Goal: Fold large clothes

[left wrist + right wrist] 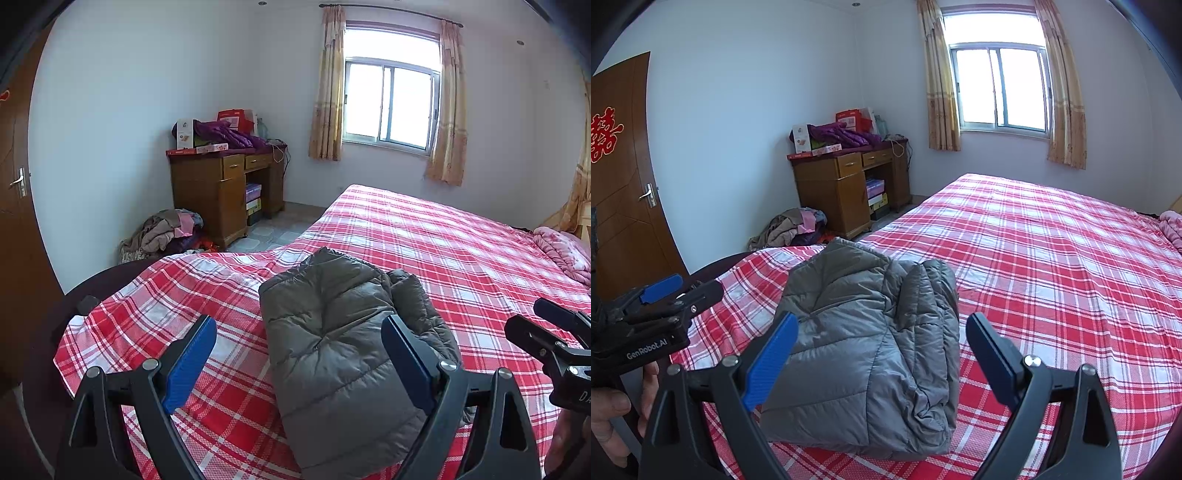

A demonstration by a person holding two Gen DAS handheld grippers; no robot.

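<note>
- A grey quilted down jacket [871, 354] lies folded into a compact bundle near the foot corner of the bed [1052, 266], on its red-and-white plaid sheet; I judge the folding itself close to done, with only tidying or setting aside left.
- My left gripper [299, 358] hangs above the jacket's left half, its blue fingers [192, 362] spread wide and holding nothing; the bundle shows between them.
- My right gripper [882, 358] is just as wide apart and empty, poised over the jacket's thicker, rolled right edge, clear of the cloth as far as I can tell.
- Both tools point forward across the bed toward the window [391, 101], held low and roughly level, side by side; each shows at the edge of the other's view, the operator's hand [613, 413] visible under the left one.
- Next move, by my reckoning: either press the puffy bundle flat or close on its two ends and lift it off; down filling springs back, so a loose grip could let the fold open.
- A pile of unfolded clothes [166, 232] waits on the floor beside the wooden desk [221, 192], well apart from the bed corner.
</note>
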